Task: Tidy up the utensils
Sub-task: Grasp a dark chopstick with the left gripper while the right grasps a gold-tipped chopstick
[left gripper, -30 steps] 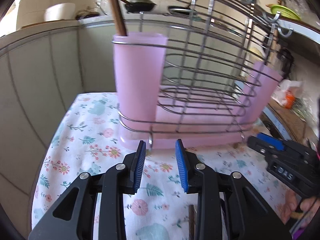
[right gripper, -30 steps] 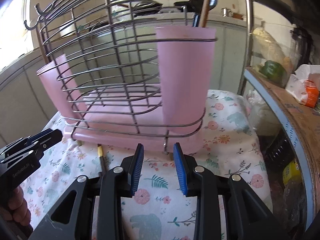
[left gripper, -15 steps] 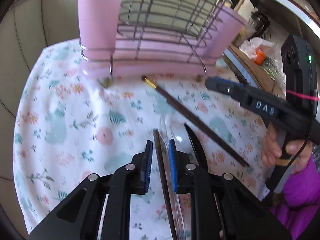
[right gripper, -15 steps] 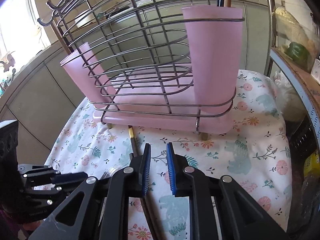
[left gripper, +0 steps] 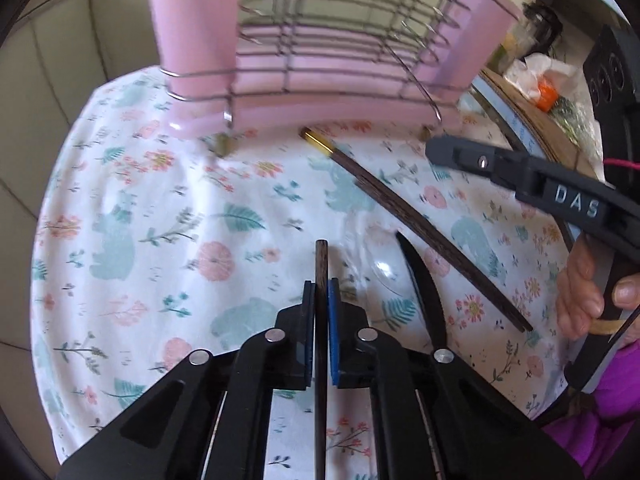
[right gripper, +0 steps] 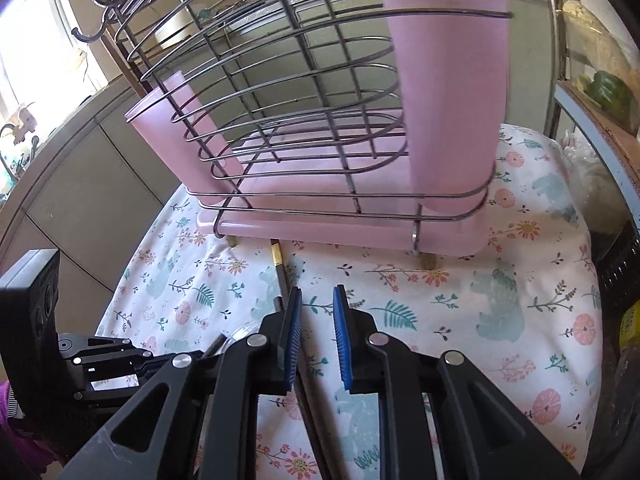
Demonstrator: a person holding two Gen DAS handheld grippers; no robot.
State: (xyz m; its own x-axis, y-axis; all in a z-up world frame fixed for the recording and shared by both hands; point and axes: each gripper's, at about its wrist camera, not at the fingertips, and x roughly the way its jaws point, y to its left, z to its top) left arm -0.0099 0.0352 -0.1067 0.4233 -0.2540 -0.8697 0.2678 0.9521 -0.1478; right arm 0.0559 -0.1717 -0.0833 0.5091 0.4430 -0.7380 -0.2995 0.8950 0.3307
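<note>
One chopstick is now clamped as my left tongs finish closing, ready for the rack; my right tongs hang apart, empty.

A white tablecloth printed with pink flowers, green leaves and pale blue bears covers the table. Behind it runs a wall of large beige tiles. At the table's far side, a shelf edged in blue holds a green pepper, seen from the right wrist camera. From the left wrist camera, crumpled white wrapping with an orange patch lies on a brown surface beyond the cloth. Bright daylight floods a window at the upper left of the right wrist view.
</note>
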